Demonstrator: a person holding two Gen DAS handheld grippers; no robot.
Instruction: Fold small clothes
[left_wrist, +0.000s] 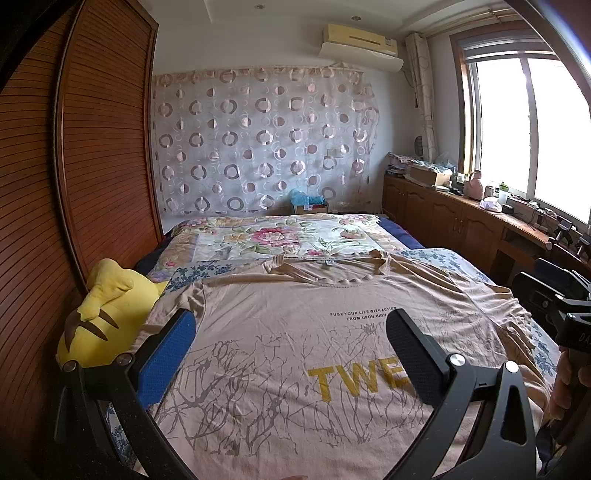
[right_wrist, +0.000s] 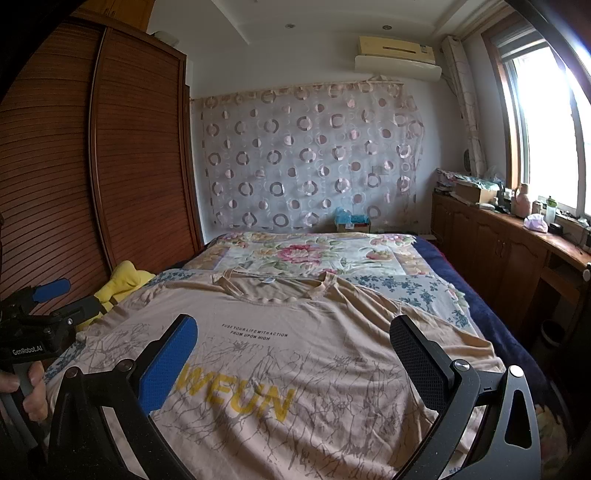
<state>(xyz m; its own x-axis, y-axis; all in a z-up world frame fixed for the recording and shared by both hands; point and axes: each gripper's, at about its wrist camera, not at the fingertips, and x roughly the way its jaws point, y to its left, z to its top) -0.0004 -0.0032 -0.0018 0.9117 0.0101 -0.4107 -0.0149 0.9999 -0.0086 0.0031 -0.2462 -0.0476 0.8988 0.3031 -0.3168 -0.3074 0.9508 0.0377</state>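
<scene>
Beige T-shirt (left_wrist: 295, 332) spread flat on bed (right_wrist: 491, 321), collar far side. Left tool (left_wrist: 291, 328) and right tool (right_wrist: 291, 336) both released wide, above shirt. Yellow plush (left_wrist: 107, 314) at shirt's left edge.

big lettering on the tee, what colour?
Mustard yellow lettering on the beige T-shirt, over grey branch-like lines. Clearest in the right wrist view.

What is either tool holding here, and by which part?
Nothing is held. The left tool and the right tool both stand wide open above the T-shirt, which lies spread flat on the bed.
</scene>
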